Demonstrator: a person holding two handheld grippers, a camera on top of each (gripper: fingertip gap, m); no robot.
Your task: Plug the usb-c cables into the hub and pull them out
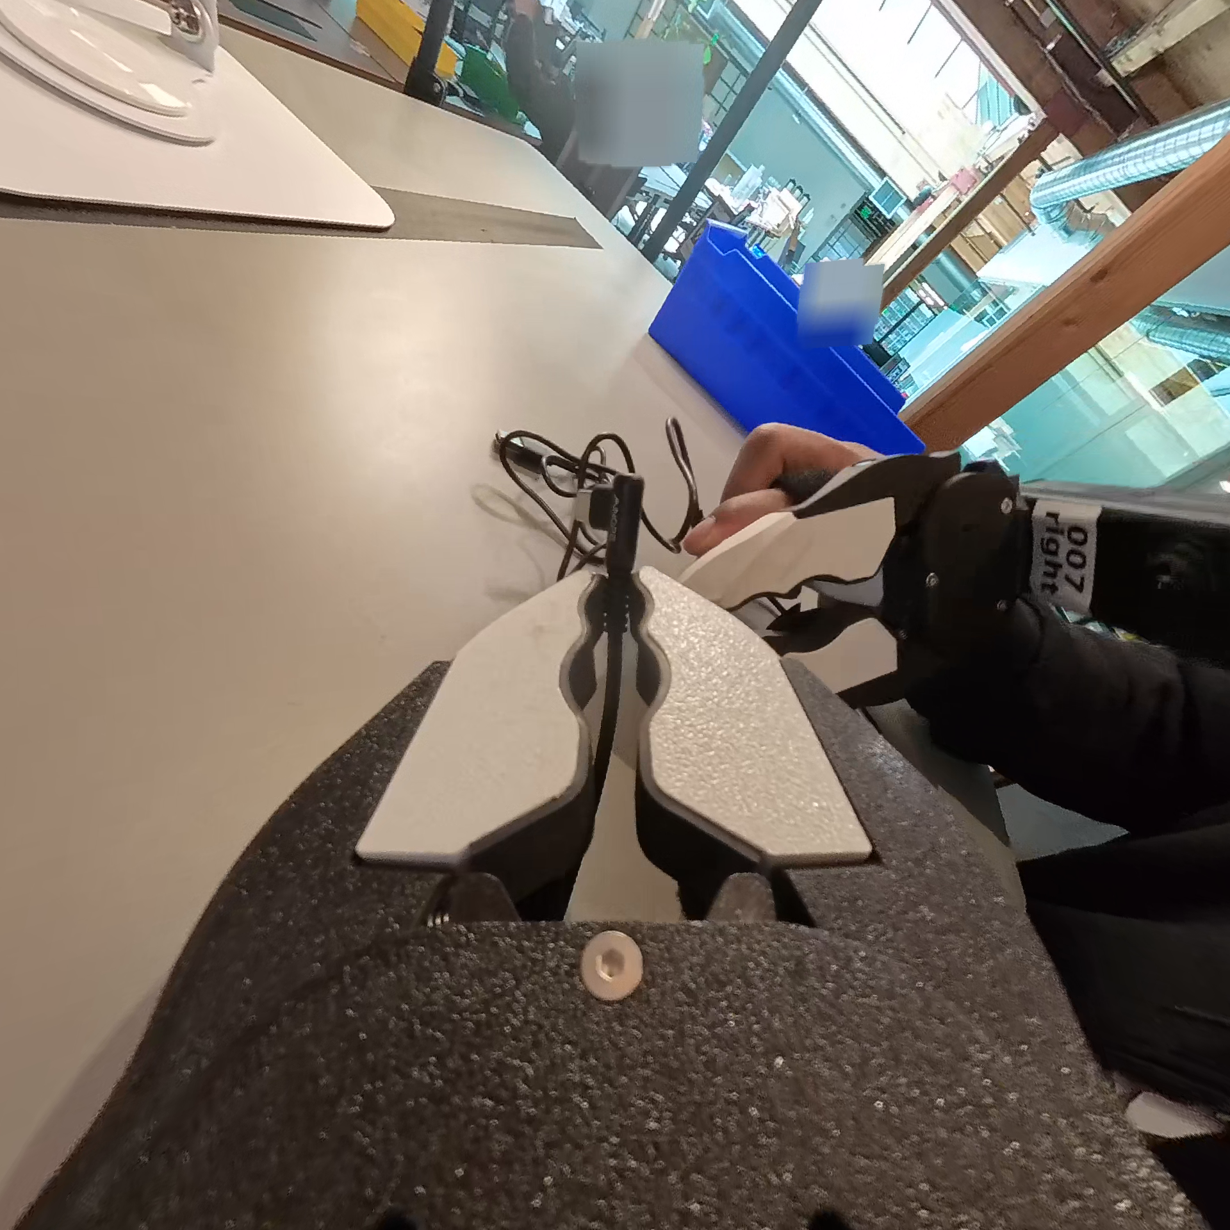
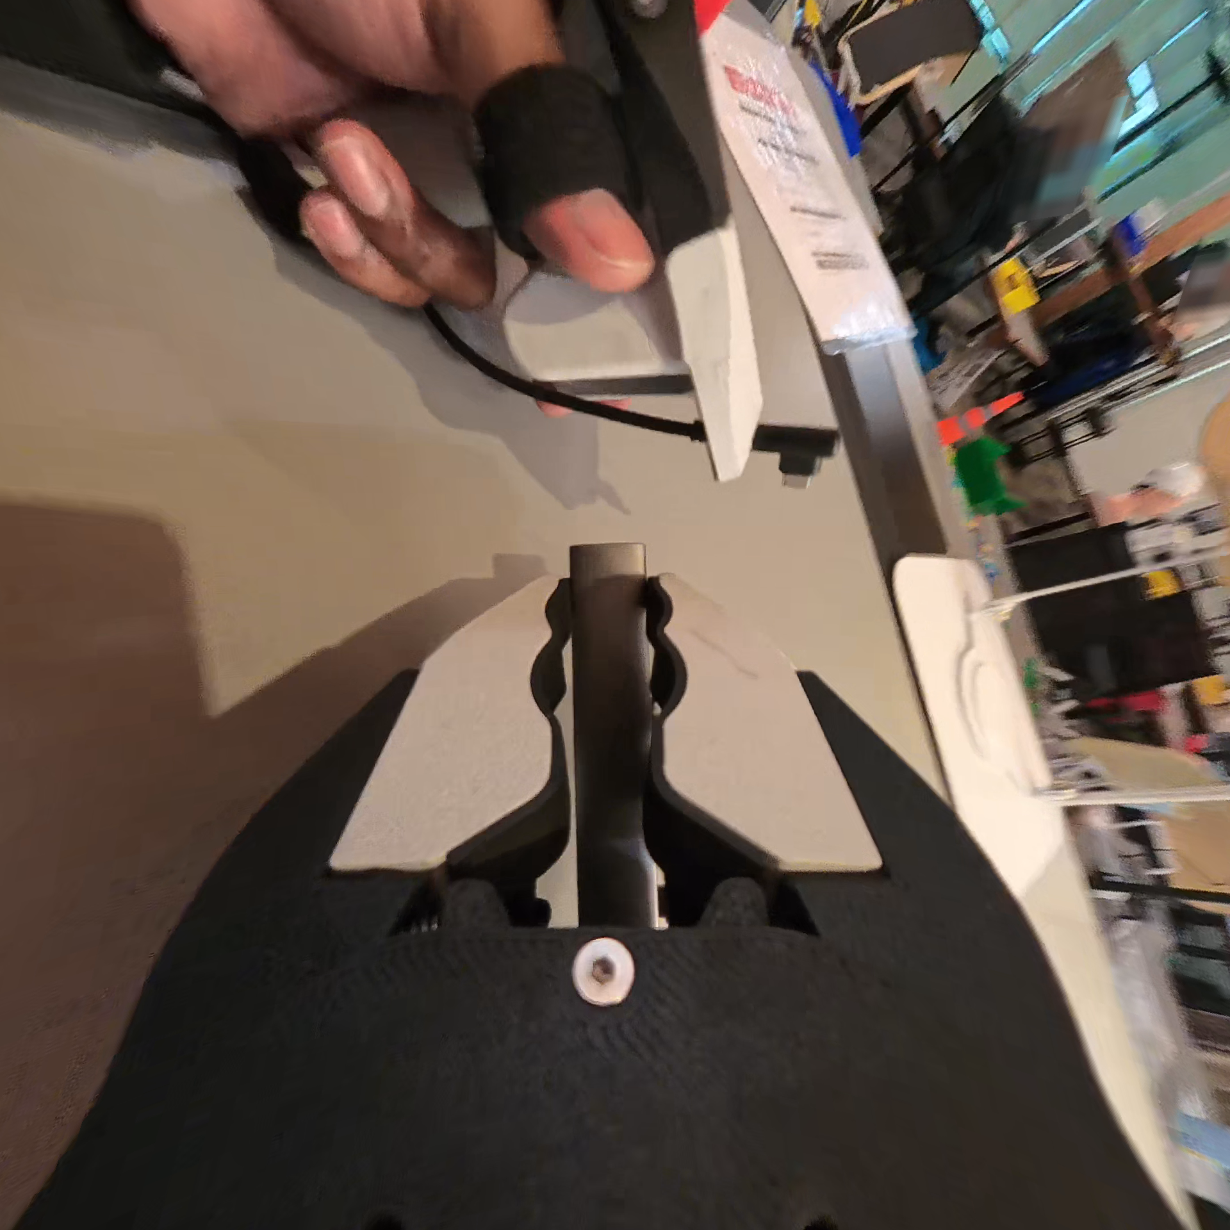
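My left gripper (image 1: 615, 579) is shut on a black usb-c cable, gripping it just behind the plug (image 1: 622, 519), which sticks out past the fingertips. My right gripper (image 2: 609, 586) is shut on the dark grey hub (image 2: 609, 665), whose end pokes out a little past the tips. In the right wrist view the left gripper (image 2: 732, 459) hangs ahead and to the right, and its plug (image 2: 795, 469) is clear of the hub's end. In the left wrist view the right gripper (image 1: 705, 572) sits close on the right, with the hub hidden.
A tangle of black cables (image 1: 572, 472) lies on the grey table just beyond the grippers. A blue bin (image 1: 765, 346) stands at the far edge. A white mat (image 1: 200, 153) with a white stand base lies at the far left; it also shows in the right wrist view (image 2: 965, 699). Across from one pair of fingers to the other is roughly 4 cm.
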